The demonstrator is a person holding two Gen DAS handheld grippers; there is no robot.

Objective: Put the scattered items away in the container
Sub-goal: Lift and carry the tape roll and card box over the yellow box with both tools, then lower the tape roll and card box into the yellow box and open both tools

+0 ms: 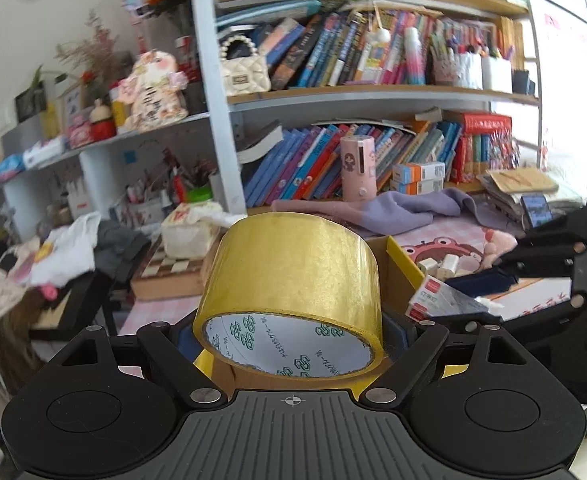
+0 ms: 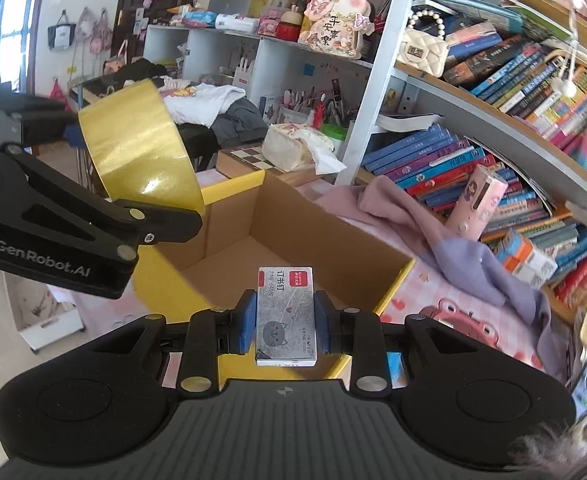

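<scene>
Clearly, both grippers were loaded and close to the open cardboard box (image 2: pixel 293 224), which stood empty on the pink patterned surface (image 2: pixel 433 296) in front of the bookshelf (image 2: pixel 513 92). The left gripper (image 1: pixel 293 316) had its jaws spread wide around a roll of yellow tape (image 1: pixel 293 276), clamped across its width with the printed core facing the camera; in the right wrist view the roll hung over the box's near left corner. The right gripper (image 2: pixel 283 320) held a small box of staples (image 2: pixel 286 312) tight between its blue pads (image 2: pixel 246 322), the jaws nearly closed, just above the box's near rim. To do the drop well, each load probably needed carrying further over the bare cardboard floor before any release, since the staples sat over the yellow edge and could tip outward. The tape would likely roll if let go on its rim, so lowering it and laying it flat seemed wise. Releasing one gripper at a time would keep the two from knocking together in that narrow opening.
</scene>
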